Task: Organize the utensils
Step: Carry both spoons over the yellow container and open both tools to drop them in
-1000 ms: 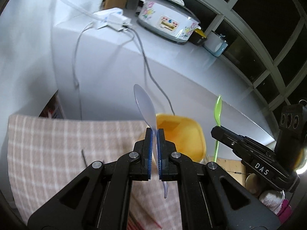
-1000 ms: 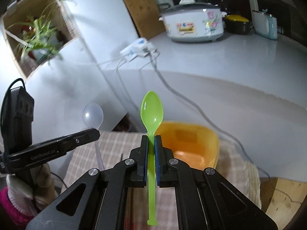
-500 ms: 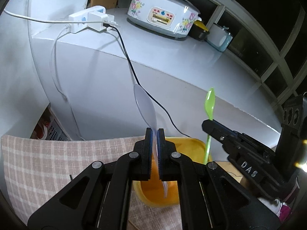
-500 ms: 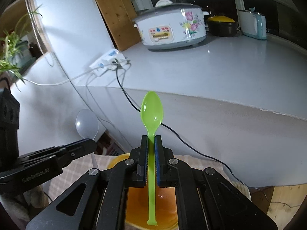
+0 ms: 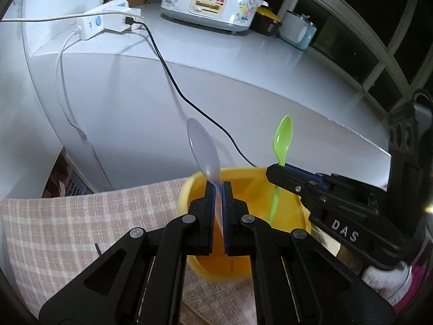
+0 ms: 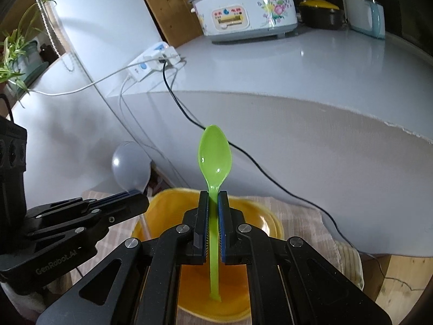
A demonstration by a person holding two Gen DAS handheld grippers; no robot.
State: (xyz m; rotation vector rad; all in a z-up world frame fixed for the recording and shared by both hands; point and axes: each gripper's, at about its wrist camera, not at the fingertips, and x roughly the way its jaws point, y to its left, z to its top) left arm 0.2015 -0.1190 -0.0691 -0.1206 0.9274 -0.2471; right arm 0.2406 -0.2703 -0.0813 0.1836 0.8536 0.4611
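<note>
Spoons upright over yellow bowl (image 5: 245, 174) — white spoon (image 5: 204, 155) left, green spoon (image 6: 215, 159) right.

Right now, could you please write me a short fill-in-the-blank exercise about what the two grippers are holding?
1. The left gripper is shut on the translucent ____ spoon.
2. The right gripper is shut on the ____ spoon.
3. Both spoons are held with their bowls pointing ____.
4. Both handles hang over the ____ bowl.

Missing words: white; green; up; yellow
</note>
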